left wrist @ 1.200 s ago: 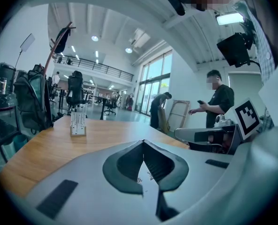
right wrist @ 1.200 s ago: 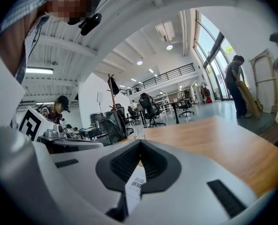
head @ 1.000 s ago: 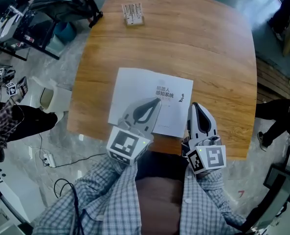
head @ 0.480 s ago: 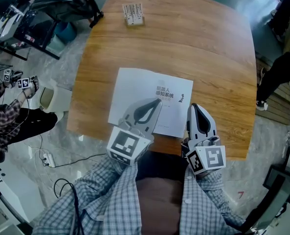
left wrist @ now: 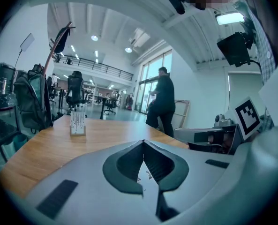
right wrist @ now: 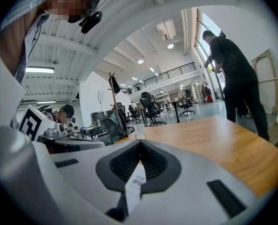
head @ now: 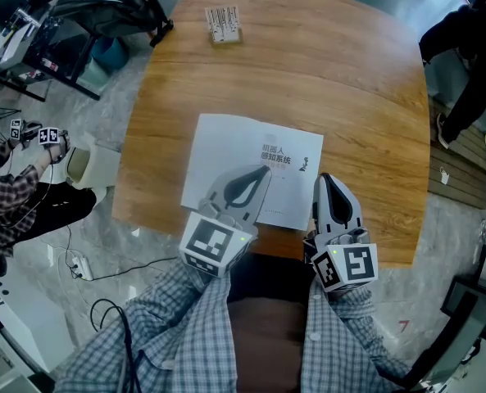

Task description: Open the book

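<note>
A closed white book (head: 243, 158) with grey print on its cover lies flat on the wooden table (head: 341, 80), near the front edge. My left gripper (head: 265, 171) hovers over the book's near part, its jaws together and nothing held. My right gripper (head: 326, 178) sits just off the book's near right corner, also shut and empty. In the left gripper view the jaw tips (left wrist: 143, 142) meet, with a strip of the book (left wrist: 146, 175) showing below them. In the right gripper view the tips (right wrist: 139, 142) meet above a strip of the printed cover (right wrist: 135, 184).
A small white rack (head: 223, 23) stands at the table's far side, also visible as the rack (left wrist: 77, 123) beyond my left jaws. A person in dark clothes (head: 464, 47) walks past the right edge. Another person (head: 13, 195) sits at the left by a white stool (head: 87, 166).
Both grippers and the book have stayed put. The person in dark clothes at the right has walked further up along the table's right side.
</note>
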Available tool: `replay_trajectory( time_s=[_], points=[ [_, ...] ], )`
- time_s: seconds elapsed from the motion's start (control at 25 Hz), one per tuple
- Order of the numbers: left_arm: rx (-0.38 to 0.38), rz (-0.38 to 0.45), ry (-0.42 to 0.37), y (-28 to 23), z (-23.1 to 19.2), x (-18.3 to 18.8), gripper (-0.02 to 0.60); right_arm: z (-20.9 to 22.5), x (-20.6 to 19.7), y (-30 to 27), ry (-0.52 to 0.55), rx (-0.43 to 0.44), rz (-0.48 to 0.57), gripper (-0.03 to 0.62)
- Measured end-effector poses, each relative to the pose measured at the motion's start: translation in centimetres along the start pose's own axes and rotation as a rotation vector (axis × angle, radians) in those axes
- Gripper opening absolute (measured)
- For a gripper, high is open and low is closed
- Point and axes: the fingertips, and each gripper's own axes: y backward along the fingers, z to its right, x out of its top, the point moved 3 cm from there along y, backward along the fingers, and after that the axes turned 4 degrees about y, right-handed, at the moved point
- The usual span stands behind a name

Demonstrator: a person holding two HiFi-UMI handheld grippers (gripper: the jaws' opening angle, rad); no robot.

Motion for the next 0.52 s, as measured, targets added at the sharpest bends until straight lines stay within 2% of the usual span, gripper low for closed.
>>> replay_trajectory(
  time_s=[0.52],
  points=[
    [0.004, 0.0, 0.004, 0.11, -0.25, -0.05, 0.008, -0.18, 0.02, -0.07, 0.004, 0.0, -0.002, 0.018]
  ],
)
